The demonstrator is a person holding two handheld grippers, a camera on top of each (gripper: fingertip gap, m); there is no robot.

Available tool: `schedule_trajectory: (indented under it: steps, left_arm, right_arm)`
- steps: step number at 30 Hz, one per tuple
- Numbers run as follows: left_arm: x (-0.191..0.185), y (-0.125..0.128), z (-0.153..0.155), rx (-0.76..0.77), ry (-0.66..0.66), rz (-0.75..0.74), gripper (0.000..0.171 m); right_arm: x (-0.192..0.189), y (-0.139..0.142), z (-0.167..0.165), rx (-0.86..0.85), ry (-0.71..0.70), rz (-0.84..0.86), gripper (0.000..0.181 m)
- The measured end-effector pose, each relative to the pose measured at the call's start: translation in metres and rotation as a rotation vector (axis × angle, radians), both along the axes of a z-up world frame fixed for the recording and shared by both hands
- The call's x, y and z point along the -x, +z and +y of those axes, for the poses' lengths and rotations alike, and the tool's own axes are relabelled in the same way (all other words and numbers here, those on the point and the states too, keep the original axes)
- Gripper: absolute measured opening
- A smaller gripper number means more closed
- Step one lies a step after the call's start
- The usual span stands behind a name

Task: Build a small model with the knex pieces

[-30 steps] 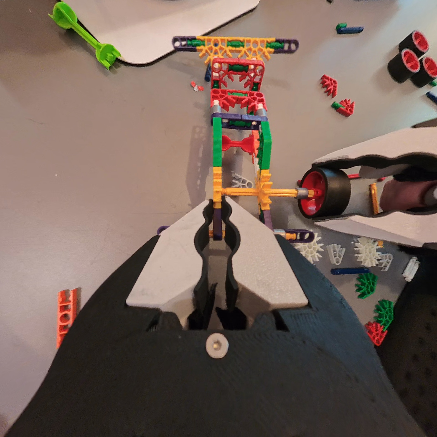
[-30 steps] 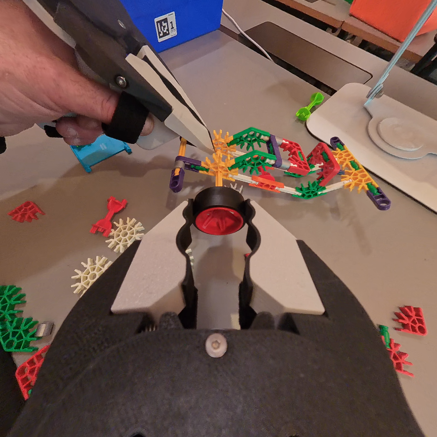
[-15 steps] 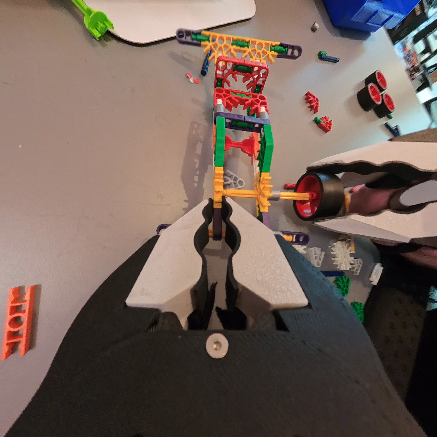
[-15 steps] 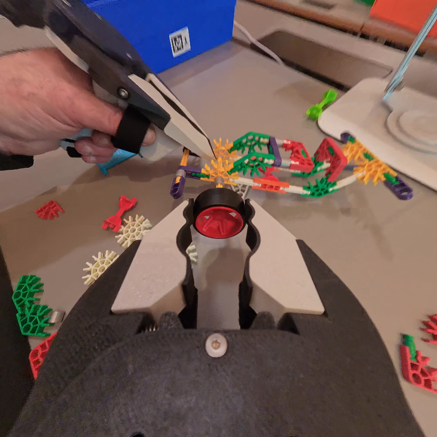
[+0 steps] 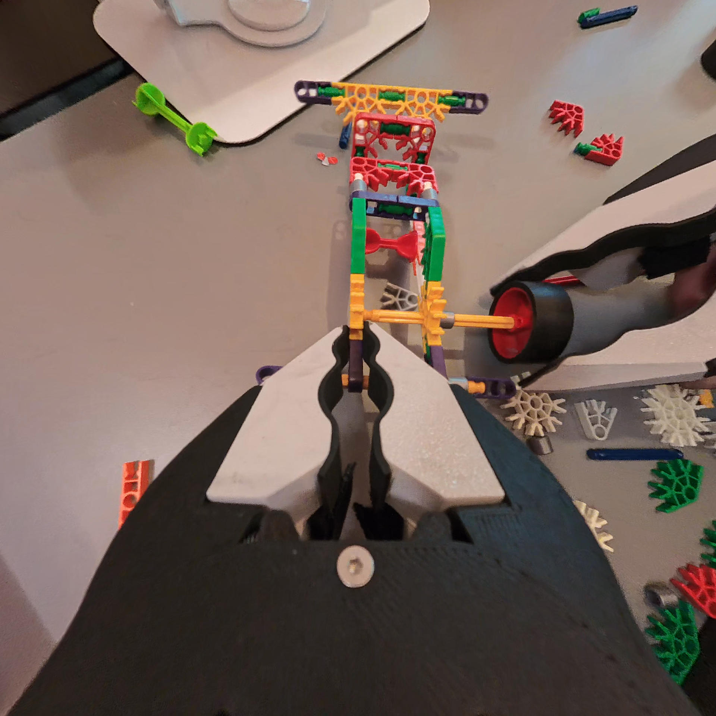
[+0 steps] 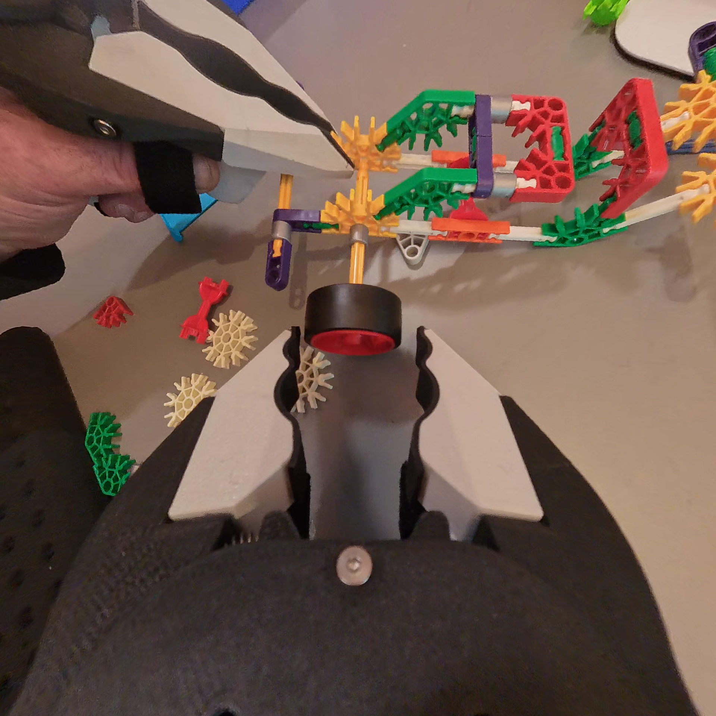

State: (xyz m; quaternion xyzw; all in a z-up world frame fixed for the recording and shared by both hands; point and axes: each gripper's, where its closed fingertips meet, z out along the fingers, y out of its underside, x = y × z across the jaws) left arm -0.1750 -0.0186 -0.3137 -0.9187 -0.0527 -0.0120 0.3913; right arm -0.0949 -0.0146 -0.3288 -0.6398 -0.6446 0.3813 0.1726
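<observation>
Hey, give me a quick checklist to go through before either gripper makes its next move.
1. Left gripper shut on the purple connector of the model: ok.
2. Wheel on the yellow axle: ok; how deep, cannot tell.
3. Right gripper open, gaps either side of wheel: ok.
4. Table under right gripper free: not ok, a white connector lies by its finger.

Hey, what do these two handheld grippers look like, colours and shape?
Both match: the left gripper and right gripper have a textured black body, a silver screw in the centre, and pale grey wedge fingers lined with wavy black pads. A black strap wraps one finger of the person's hand.
</observation>
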Motion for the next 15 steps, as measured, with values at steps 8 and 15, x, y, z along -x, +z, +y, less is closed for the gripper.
schedule_trajectory:
  steps: [8,15]
  left_arm:
    - [-0.0008,0.0061,0.0008,0.017,-0.014,0.109,0.002]
    - [-0.0004,-0.0009,0.0003,-0.022,0.034,-0.09,0.003]
  right_arm:
    - [-0.001,-0.0066,-0.0047,0.018,0.023,-0.018,0.044]
    - [0.0015,0.0004,0.0032,-0.147,0.027,0.045,0.043]
